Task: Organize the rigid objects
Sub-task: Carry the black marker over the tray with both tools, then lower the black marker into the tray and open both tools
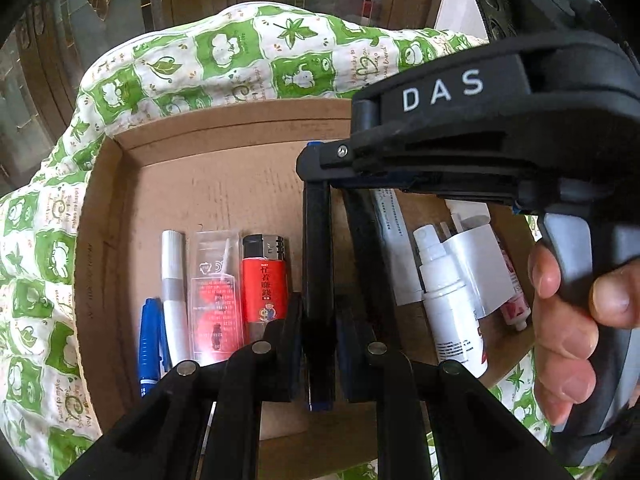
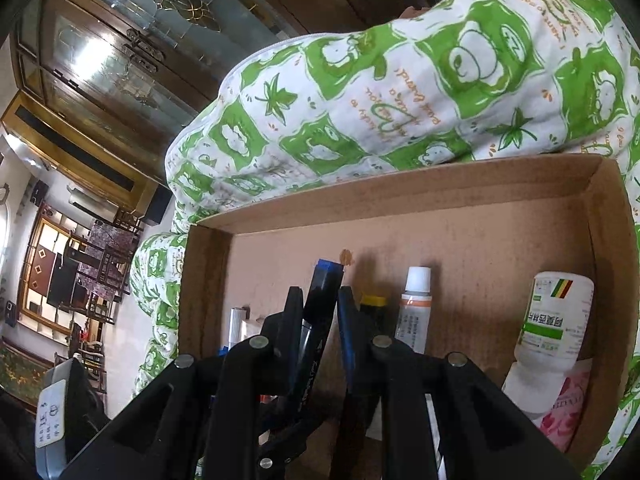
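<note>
A black marker with blue ends (image 1: 318, 240) stands steeply over an open cardboard box (image 1: 100, 208). My left gripper (image 1: 320, 300) is shut on its lower part. My right gripper (image 2: 320, 292) is shut on the same marker (image 2: 316, 316) just below its blue upper tip. In the left wrist view the right gripper (image 1: 308, 160) comes in from the upper right, with a hand (image 1: 560, 320) on its handle. Below the marker, on the box floor, lie a blue pen (image 1: 150, 340), a silver marker (image 1: 174, 288), a clear packet (image 1: 214, 300) and a red lighter (image 1: 266, 280).
The box (image 2: 440, 184) sits on a green and white patterned cloth (image 1: 240, 52). Its right half holds a white spray bottle (image 1: 448, 300), a white-capped tube (image 2: 416, 312), a yellow-capped dark marker (image 2: 372, 304), a green-labelled white bottle (image 2: 556, 320) and a pink package (image 2: 564, 408). A wooden cabinet stands behind.
</note>
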The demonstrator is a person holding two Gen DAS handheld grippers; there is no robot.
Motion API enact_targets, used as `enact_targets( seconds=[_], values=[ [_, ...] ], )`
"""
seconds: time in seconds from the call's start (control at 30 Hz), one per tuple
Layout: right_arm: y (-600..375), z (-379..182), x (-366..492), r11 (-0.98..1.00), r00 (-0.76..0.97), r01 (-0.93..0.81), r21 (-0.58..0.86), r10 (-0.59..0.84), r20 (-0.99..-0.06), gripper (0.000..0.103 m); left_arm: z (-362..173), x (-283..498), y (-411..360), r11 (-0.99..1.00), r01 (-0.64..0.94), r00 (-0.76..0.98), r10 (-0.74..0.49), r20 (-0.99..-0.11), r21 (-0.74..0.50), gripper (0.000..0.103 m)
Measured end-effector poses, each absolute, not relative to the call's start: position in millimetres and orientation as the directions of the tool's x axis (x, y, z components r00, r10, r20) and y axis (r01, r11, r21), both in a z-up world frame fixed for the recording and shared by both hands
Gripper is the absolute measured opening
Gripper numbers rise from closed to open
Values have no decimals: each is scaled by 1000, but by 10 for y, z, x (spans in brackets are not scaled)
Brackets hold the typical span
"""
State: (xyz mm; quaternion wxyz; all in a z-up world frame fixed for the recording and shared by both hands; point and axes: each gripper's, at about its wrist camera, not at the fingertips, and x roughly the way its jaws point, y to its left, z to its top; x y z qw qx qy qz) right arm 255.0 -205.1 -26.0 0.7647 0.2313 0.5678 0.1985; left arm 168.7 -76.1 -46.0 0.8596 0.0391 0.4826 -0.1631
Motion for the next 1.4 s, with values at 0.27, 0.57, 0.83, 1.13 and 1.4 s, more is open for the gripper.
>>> enact_targets(
  seconds=[0.27, 0.57, 0.83, 1.13, 1.4],
  values=[
    [-1961, -341, 2560, 818, 271, -46, 573, 562, -781, 18, -442, 1674, -791, 950, 307, 496, -210, -843, -56, 14],
    [-1960, -378, 2557, 814, 282, -42, 580, 566, -774, 18, -385, 1701, -827, 950, 308, 489, -205, -848, -52, 24],
    [-2057, -270, 2547, 810, 317, -25, 587, 563, -763, 30, -240, 1620, -740, 964, 262, 536, -184, -824, -44, 70],
    [-2091, 41, 2334, 828, 352, -7, 560, 526, -774, 53, 31, 1264, -570, 971, 237, 605, -165, -779, -21, 81],
    [-2159, 281, 2001, 858, 369, 5, 513, 475, -799, 68, 156, 850, -410, 978, 208, 662, -150, -734, -13, 95]
  ],
)
